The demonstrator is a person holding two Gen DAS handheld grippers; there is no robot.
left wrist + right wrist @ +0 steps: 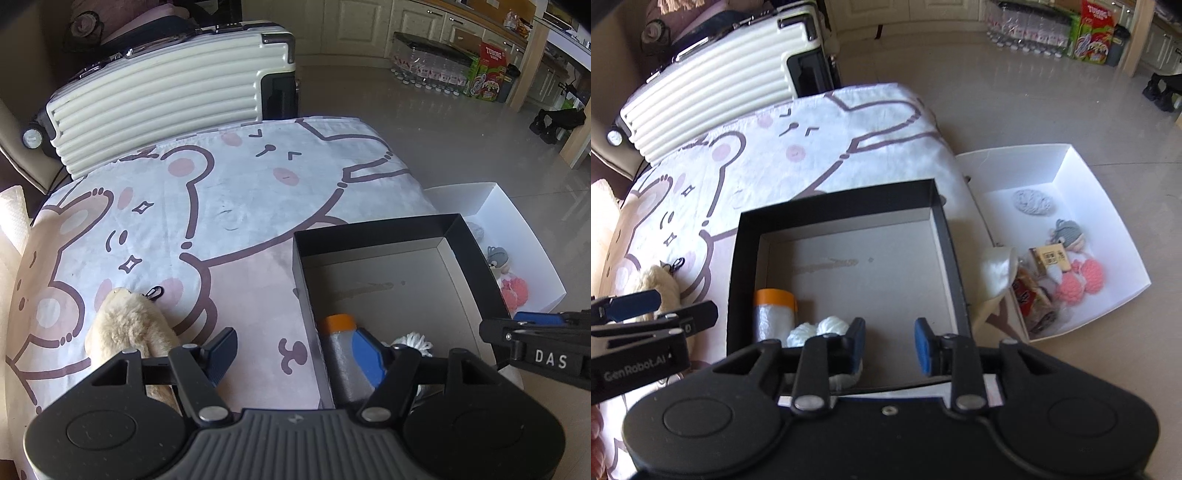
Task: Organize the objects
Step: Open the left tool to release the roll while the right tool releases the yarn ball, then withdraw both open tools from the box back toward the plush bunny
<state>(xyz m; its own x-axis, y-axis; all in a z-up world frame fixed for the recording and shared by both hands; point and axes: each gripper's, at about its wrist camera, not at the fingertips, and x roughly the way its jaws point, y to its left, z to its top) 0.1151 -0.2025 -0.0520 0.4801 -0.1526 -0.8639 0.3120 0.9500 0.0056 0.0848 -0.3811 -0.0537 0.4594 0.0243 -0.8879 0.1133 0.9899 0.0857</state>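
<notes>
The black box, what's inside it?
The black box holds an orange-capped roll and white yarn balls. Most of its floor is bare. The right gripper hides the near edge.

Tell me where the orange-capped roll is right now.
The orange-capped roll lies inside the black box, in its near-left corner against the left wall, with white yarn balls just right of it.

The left tool (pixel 301 354) hides the lower part of the plush toy (pixel 127 328) and of the roll (pixel 345 354). The black box (pixel 738 280) covers the white box's (pixel 1108 206) near side; its packet labels are too small to read.
</notes>
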